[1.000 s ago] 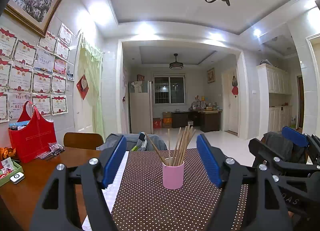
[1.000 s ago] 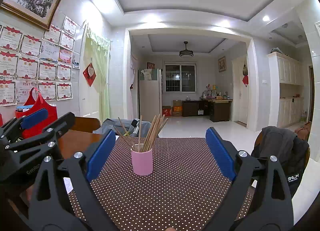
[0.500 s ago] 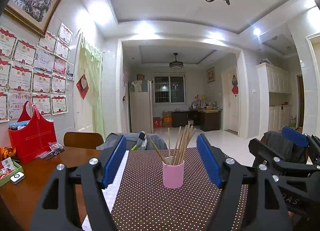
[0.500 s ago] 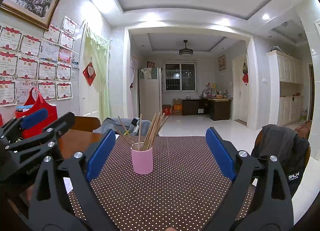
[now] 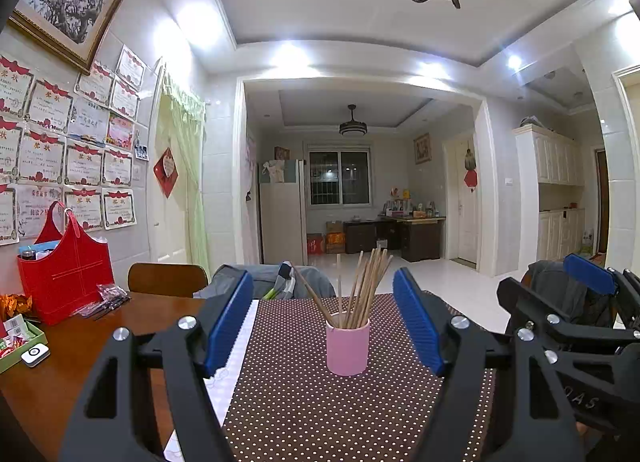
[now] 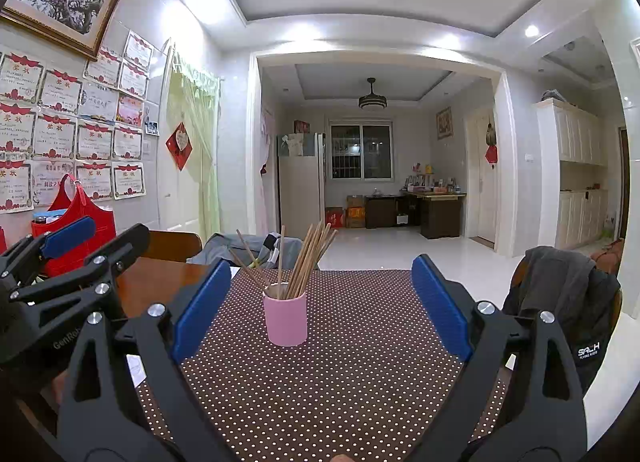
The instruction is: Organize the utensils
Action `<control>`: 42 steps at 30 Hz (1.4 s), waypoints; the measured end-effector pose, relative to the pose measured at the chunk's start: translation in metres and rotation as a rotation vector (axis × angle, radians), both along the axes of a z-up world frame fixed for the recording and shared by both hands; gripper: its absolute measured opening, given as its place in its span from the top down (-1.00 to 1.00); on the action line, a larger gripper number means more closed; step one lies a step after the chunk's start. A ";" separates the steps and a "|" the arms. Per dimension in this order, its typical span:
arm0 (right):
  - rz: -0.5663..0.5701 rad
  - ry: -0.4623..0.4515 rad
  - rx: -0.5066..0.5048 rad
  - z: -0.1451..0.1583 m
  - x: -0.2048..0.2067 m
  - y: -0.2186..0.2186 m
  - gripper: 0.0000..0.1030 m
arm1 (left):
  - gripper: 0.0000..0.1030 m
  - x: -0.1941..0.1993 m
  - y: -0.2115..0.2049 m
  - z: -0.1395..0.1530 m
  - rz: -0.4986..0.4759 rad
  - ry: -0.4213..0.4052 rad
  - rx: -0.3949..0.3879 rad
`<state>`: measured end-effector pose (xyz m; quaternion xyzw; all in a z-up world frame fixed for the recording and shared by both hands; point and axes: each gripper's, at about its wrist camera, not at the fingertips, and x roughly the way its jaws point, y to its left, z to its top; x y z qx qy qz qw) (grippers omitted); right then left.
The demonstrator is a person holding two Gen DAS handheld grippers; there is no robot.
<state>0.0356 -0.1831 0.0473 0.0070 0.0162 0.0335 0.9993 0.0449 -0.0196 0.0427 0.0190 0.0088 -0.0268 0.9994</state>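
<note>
Nothing moved since earlier: both left gripper point(image 5: 322, 320) and right gripper point(image 6: 318, 308) idle wide open, empty; a careless reach could topple pink cup point(image 5: 347, 348) of chopsticks point(image 5: 366, 286).

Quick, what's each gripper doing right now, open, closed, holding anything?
Left gripper: open, holding nothing.
Right gripper: open, holding nothing.

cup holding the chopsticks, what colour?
Plain pink cup, no pattern. Clearest in the right wrist view, standing on the dotted brown cloth.

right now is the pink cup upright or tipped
Upright: the pink cup stands on its base on the dotted cloth, chopsticks fanning up from its mouth.
</note>
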 end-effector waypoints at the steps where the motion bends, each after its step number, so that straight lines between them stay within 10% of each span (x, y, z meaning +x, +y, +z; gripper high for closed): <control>1: 0.000 0.000 -0.001 0.000 -0.001 0.001 -0.75 | -0.39 0.000 0.000 0.000 0.000 0.000 0.000; 42: 0.000 0.007 0.003 -0.001 0.000 0.001 -0.75 | -0.39 0.000 0.004 0.001 -0.002 0.003 0.002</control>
